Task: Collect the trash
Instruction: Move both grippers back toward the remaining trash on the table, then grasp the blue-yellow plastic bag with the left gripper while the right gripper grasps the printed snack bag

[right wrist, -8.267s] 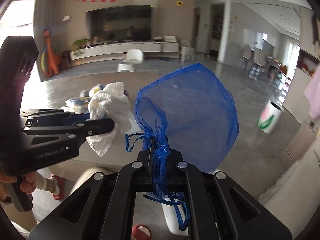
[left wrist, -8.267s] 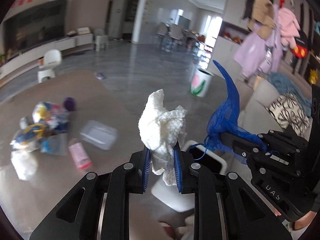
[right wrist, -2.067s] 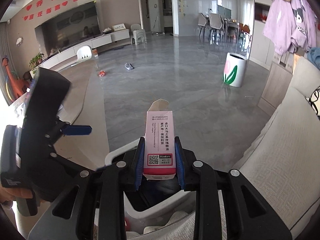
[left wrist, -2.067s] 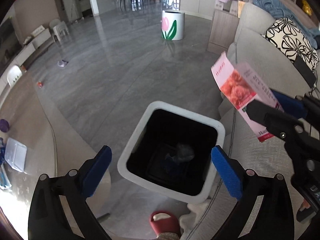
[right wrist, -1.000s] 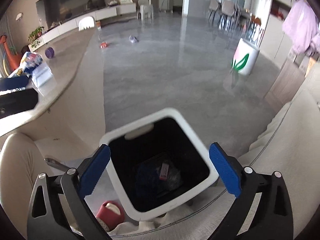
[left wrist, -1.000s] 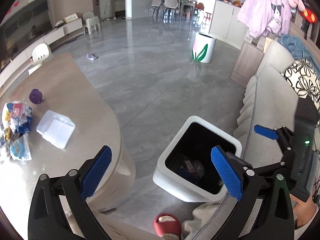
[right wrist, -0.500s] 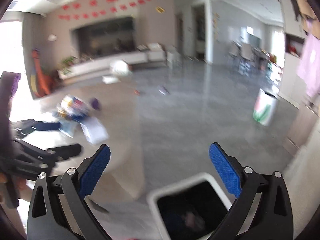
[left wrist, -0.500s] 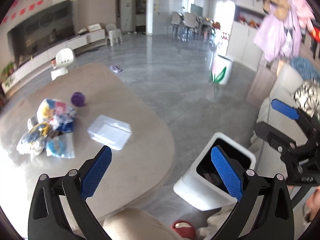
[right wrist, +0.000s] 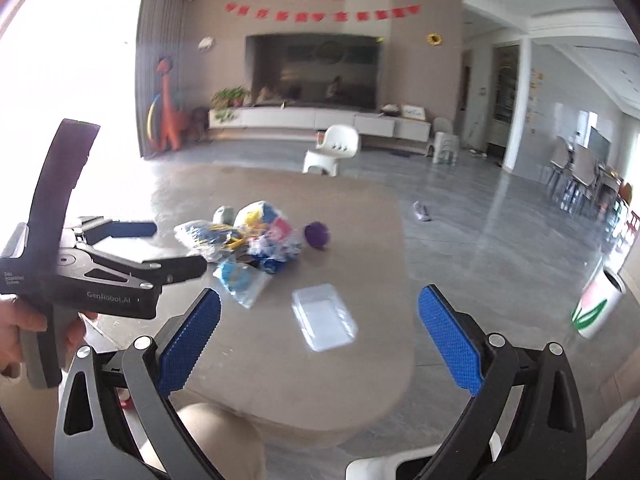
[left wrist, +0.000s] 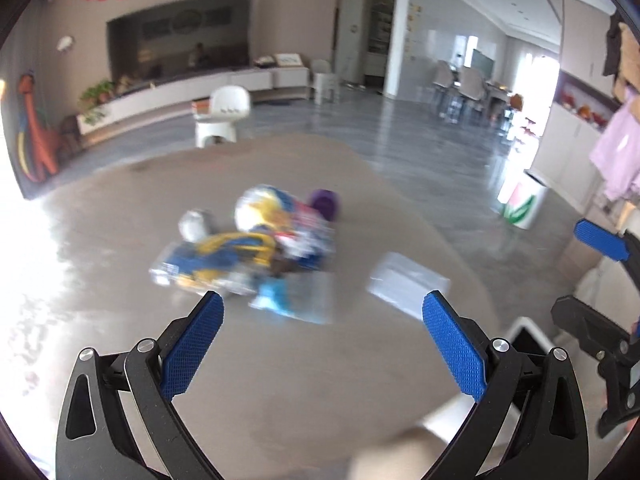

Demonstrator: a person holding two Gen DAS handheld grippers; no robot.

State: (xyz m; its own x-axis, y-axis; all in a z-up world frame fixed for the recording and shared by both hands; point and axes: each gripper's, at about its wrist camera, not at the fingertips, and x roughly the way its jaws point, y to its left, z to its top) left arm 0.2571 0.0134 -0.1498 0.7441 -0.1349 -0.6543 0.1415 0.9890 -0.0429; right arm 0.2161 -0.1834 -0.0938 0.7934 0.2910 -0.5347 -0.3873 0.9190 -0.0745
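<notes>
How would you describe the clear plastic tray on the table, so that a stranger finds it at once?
On the beige table, look right of the colourful wrapper pile. The tray lies alone nearer the edge: flat, rectangular, transparent, unlike the round purple ball.

Home living room: wall TV (right wrist: 316, 70) over low console (right wrist: 320, 122), dining chairs (right wrist: 580, 176), child's stool (right wrist: 332, 150), hung clothes (left wrist: 616, 160).
</notes>
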